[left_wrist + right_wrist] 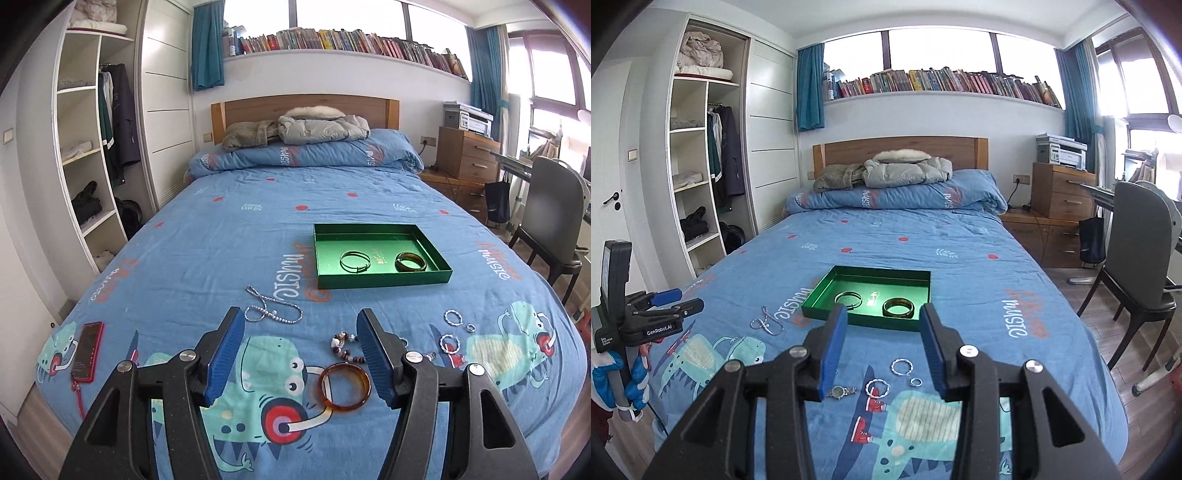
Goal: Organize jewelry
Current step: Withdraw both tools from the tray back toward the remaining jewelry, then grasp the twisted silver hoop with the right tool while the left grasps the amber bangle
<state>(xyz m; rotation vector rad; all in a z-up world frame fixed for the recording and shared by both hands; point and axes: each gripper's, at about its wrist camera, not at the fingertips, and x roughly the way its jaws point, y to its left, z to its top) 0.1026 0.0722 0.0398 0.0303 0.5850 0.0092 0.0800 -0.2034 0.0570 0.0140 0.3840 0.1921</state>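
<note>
Plainly "GenRobot.AI" on left claw (670,300), "music" bedspread (960,266)

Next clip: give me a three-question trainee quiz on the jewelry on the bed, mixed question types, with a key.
1. True or false: the green tray already holds two bangles.
2. Which item lies nearest the red phone?
A. crystal chain
B. wristwatch
C. small ring
3. Fill in: the amber bangle on the quilt shows between the pads of the ____ tool.

Key:
1. True: a thin silver bangle and a dark bangle.
2. A.
3. Left tool, open, holding nothing; the right tool is open too.
</note>
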